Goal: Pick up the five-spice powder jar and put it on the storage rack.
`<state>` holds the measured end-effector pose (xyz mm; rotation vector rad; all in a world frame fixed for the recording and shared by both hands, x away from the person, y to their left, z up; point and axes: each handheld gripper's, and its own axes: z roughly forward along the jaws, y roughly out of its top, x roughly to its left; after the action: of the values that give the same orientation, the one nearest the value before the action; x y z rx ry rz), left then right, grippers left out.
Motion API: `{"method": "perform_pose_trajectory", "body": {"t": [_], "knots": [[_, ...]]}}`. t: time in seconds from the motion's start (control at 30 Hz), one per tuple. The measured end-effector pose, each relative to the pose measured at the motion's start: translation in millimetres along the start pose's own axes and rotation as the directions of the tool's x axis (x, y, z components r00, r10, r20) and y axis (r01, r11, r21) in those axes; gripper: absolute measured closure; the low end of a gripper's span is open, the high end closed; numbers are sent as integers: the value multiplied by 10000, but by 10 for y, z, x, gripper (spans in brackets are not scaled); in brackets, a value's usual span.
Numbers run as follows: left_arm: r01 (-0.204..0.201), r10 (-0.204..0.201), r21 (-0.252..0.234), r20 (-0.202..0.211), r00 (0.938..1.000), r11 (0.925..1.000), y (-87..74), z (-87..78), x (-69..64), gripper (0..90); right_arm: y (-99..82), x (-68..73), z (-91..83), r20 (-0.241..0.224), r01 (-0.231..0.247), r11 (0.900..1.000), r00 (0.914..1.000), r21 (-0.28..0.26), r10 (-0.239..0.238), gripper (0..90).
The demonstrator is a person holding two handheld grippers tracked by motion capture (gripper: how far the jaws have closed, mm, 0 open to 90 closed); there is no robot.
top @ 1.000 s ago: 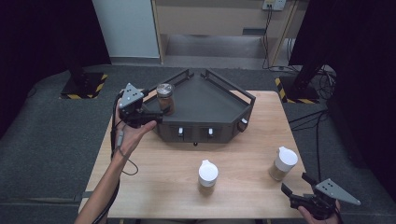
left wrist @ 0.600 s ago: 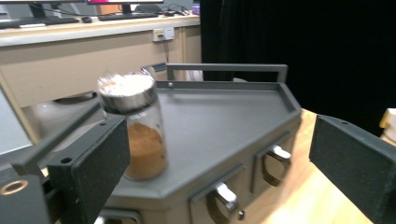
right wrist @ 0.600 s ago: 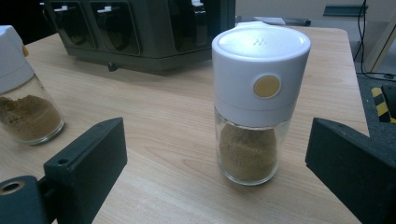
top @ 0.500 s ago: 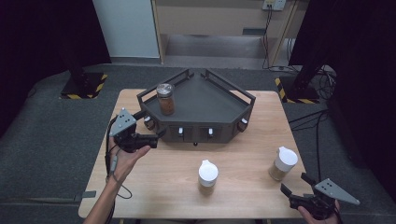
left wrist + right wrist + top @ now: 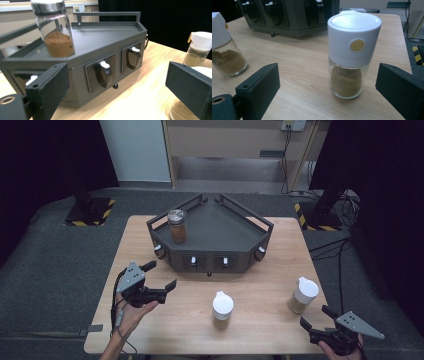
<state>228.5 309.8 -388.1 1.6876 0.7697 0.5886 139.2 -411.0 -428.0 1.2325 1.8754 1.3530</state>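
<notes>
- Looking down on a light wooden surface [image 5: 165, 330], a person holds a claw tool in each hand, forearms entering from the near edge.
- Far centre stands a dark grey wedge-shaped spice rack [image 5: 212, 237] with a railed top shelf and jar slots along its front.
- One glass jar with a metal lid [image 5: 177, 225], part filled with brown powder, stands upright on the left of the rack's shelf.
- Two white-capped glass spice jars stand upright on the surface, well apart: the middle jar [image 5: 222, 305] near the centre and the right jar [image 5: 302, 295] toward the near right.
- The left claw [image 5: 161, 276] hangs above the surface at the near left, jaws spread wide and empty, pointing right; in its own view the middle jar [image 5: 190, 110] sits just past the right-hand jaw.
- The right claw [image 5: 314, 317] waits at the near right corner, jaws wide and empty; its own view has the right jar [image 5: 352, 53] standing between the jaws but farther off, untouched.
- Judgement: the work seems to be loading jars onto the rack, with the reach for the next jar in hand.
- The next move calls for sliding a claw forward until the jaws flank the glass body below the cap, then closing squarely so the jar stays upright.
</notes>
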Motion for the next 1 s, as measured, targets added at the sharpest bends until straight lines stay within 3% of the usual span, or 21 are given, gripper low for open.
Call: {"method": "perform_pose_trajectory", "body": {"t": [0.4, 0.53, 1.0], "knots": [[347, -344, 111, -259, 9991, 9993, -321, -210, -17, 44, -1, -8, 10, -27, -28, 10000, 10000, 36, 28, 56], [239, -234, 186, -282, 9993, 9995, -400, -277, -21, 43, -10, -23, 6, -39, -71, 10000, 10000, 20, 71, 56], [525, -517, 250, -313, 9982, 9983, -657, -456, 81, 30, 2, -7, 13, -60, 25, 10000, 10000, 67, -24, 56]]}}
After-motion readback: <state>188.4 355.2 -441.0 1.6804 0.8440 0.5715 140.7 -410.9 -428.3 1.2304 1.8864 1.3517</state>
